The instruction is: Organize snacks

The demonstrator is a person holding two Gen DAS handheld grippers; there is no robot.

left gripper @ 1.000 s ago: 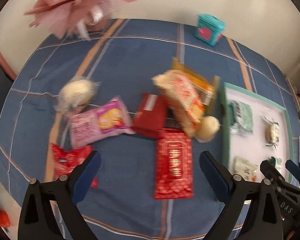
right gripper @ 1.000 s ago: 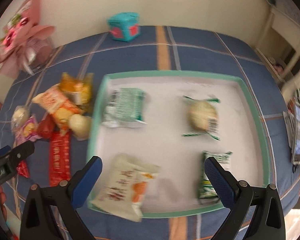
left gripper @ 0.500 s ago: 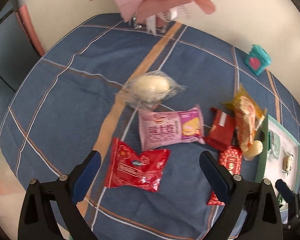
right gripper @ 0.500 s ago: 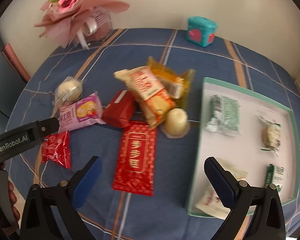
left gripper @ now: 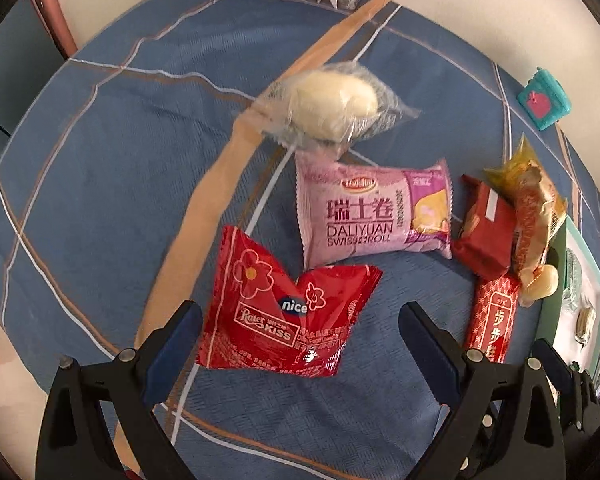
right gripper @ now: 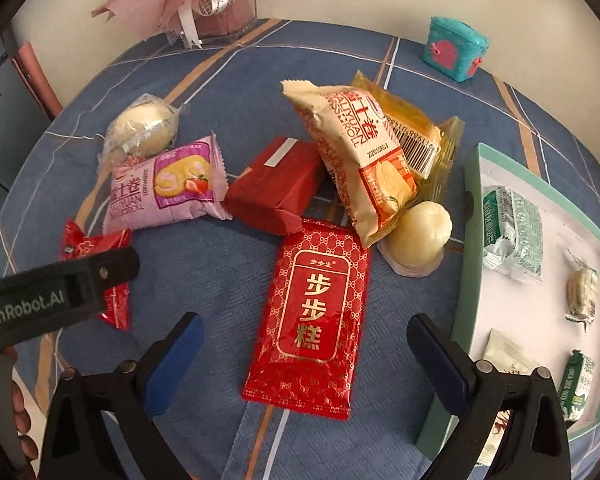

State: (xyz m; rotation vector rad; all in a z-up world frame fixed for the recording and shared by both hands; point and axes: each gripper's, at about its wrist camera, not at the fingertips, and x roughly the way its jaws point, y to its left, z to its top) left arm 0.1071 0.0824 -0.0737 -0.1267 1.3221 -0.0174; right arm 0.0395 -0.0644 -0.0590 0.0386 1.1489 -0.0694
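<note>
Left wrist view: the left gripper (left gripper: 298, 326), jaws apart, hangs over a glossy crinkled red pouch (left gripper: 280, 316) on the blue plaid cloth (left gripper: 100, 184). Right gripper (right gripper: 300, 340), also spread wide, brackets a flat red foil packet (right gripper: 312, 320); the teal-rimmed white tray (right gripper: 466, 280) sits at the cloth's right edge, holding green-wrapped snacks (right gripper: 512, 232).

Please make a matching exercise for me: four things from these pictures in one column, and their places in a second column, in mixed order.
Things:
1. red Rater Kiss packet
2. long red packet
3. green-wrapped snack
4. teal box

Places:
A. inside the tray
B. far edge of the table, by the wall
C. between the open left claw fingers
D. between the open right claw fingers

Pairs: 1-C, 2-D, 3-A, 4-B
</note>
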